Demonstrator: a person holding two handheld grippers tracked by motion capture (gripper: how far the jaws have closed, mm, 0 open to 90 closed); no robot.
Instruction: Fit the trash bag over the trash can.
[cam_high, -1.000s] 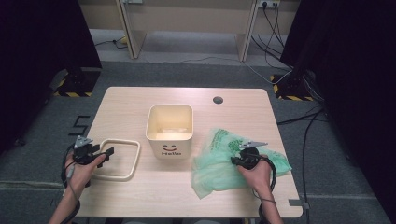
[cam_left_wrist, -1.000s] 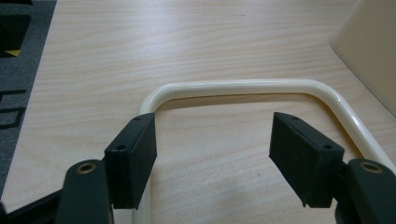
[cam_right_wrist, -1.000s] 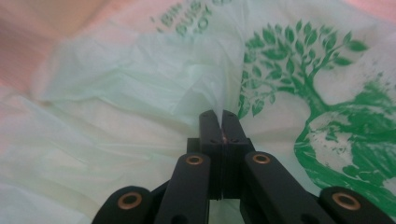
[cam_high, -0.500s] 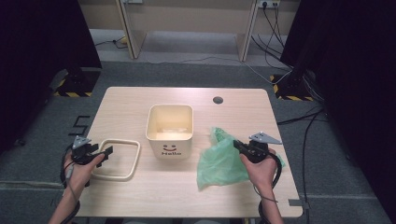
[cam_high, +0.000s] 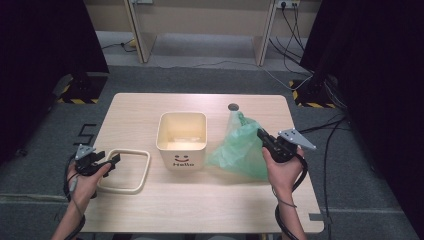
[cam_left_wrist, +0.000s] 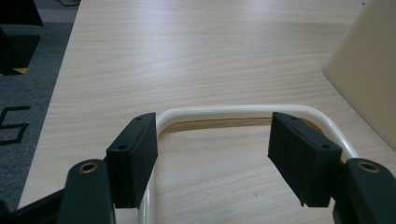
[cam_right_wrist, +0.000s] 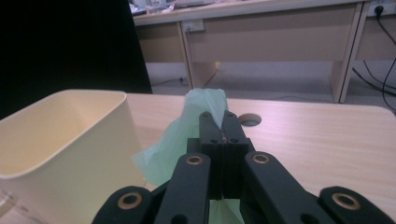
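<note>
On the wooden table (cam_high: 150, 210) a cream bin (cam_high: 181, 140) with a smiling face and the word "Hello" on its front stood near the middle, its mouth open to the ceiling. The right gripper (cam_high: 262, 135) was clenched on a thin green plastic bag (cam_high: 240, 150), pinching it near its top so that the bag hung down in a loose, crumpled cone, with its lower folds close to the tabletop just to the right of the bin. In the right gripper view the two black jaws were pressed flat together with a strip of the green bag (cam_right_wrist: 205, 105) caught between them and rising above their tips, while the bin (cam_right_wrist: 65, 135) stood close on the left and a round cable hole (cam_right_wrist: 248, 120) in the tabletop lay beyond. The left gripper (cam_high: 116, 160) was held low at the left side of the table, over a cream rectangular ring (cam_high: 125, 170) that lay flat on the wood beside the bin. Its jaws stood apart and released: in the left gripper view one corner and the near edge of the ring (cam_left_wrist: 233, 112) ran between the two pads, but whether the left pad touched the ring could not be told. The person's right hand (cam_high: 282, 170) and left hand (cam_high: 85, 180) came in from the near edge.
</note>
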